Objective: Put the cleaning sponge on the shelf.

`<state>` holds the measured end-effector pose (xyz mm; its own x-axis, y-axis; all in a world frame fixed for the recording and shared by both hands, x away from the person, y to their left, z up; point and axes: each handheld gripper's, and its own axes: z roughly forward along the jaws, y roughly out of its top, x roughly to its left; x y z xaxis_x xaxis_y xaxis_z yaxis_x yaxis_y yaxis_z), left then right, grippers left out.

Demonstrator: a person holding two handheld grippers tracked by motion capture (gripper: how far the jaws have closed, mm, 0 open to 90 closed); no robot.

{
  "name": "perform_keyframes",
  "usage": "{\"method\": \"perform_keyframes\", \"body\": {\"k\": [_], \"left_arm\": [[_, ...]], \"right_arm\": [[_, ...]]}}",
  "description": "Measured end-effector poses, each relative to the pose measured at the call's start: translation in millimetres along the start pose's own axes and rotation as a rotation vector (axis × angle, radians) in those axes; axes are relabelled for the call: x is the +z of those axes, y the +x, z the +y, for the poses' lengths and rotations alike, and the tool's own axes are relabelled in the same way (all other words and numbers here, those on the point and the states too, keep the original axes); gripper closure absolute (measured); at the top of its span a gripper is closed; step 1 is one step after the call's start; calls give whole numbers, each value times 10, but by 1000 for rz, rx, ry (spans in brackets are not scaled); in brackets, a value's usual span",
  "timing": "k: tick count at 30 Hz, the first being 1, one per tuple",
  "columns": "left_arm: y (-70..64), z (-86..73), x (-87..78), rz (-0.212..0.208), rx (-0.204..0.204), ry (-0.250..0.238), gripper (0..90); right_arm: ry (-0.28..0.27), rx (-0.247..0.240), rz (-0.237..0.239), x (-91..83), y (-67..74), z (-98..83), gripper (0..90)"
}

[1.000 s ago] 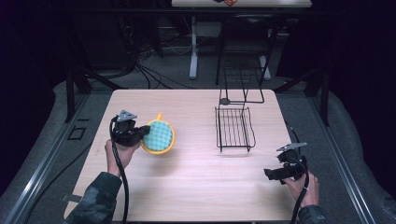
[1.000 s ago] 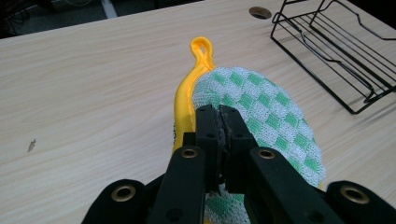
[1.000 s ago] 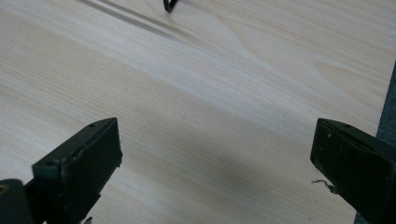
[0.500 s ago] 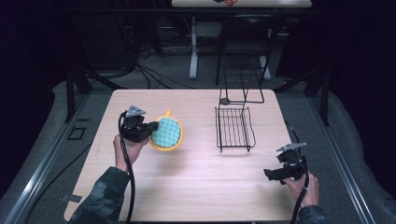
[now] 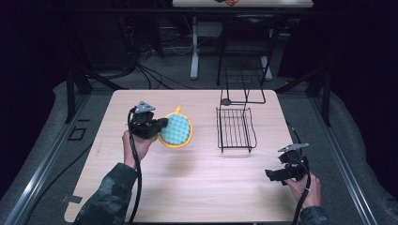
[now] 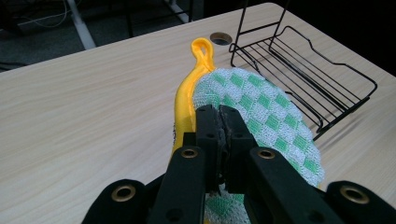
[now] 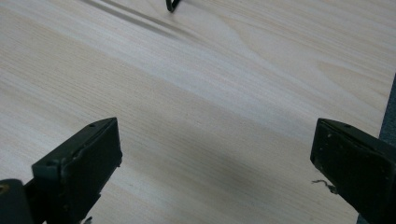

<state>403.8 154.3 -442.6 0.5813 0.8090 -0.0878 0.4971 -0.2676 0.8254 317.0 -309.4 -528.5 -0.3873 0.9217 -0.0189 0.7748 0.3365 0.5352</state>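
Jaws of the left gripper are clamped tight on the near edge of a round pot holder, green-and-white checked cloth with yellow trim and a yellow hanging loop. Item is held tilted, lifted off the light wooden table, left of centre, just left of the black wire rack; not touching it. Right gripper sits near the table's right front corner, jaws spread wide, nothing between them, bare tabletop beneath.
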Motion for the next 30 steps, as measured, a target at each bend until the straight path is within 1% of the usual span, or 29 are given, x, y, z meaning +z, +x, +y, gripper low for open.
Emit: {"method": "perform_keyframes", "body": {"k": [10,16,22,27,30], "left_arm": [[-111,125,122,-29,7,-4,877],[-154,212,195,-56,-8,-13,877],[-224,282,283,-69,2,-17,877],[-281,324,362,-84,4,-20,877],[-317,345,413,-85,-2,-26,877]], "right_arm": [[0,1,0,-1,-4,-1,14],[-1,2,3,2,-1,-1,14],[-1,2,3,-1,-2,-1,15],[3,-1,-3,-1,3,0,15],[1,-1,-1,-2,2,-1,15]]}}
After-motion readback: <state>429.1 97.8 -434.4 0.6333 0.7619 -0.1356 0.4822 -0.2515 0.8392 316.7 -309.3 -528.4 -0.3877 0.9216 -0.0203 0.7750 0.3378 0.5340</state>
